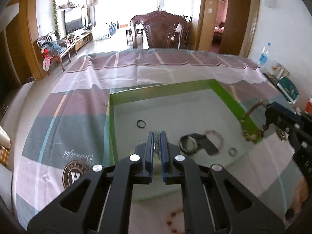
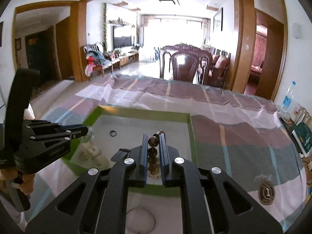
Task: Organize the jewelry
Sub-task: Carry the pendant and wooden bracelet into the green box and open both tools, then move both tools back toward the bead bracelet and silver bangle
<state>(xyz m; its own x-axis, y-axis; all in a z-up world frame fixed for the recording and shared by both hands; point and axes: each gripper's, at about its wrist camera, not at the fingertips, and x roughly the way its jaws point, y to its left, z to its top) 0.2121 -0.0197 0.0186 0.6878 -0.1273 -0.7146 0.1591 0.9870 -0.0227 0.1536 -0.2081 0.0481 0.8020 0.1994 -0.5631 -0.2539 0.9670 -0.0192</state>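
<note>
A green-rimmed tray [image 1: 220, 89] with a grey floor lies on the checked tablecloth. In it lie a black ring [image 1: 141, 124], a black band [image 1: 197, 143], a pale bead bracelet [image 1: 216, 136] and a small silver ring [image 1: 232, 151]. My left gripper [image 1: 157, 134] is shut on a clear glittering piece [image 1: 157, 131] above the tray; it also shows in the right wrist view [image 2: 88, 134]. My right gripper [image 2: 153, 136] is shut on a brown bead bracelet [image 2: 153, 146], which hangs over the tray's right rim in the left wrist view [image 1: 253, 117].
A water bottle [image 2: 288, 95] and boxes [image 2: 302, 134] stand at the table's right edge. A dark wooden chair [image 2: 185, 62] is behind the table. A thin wire hoop [image 2: 140, 220] and red beads [image 1: 173, 220] lie on the cloth near me.
</note>
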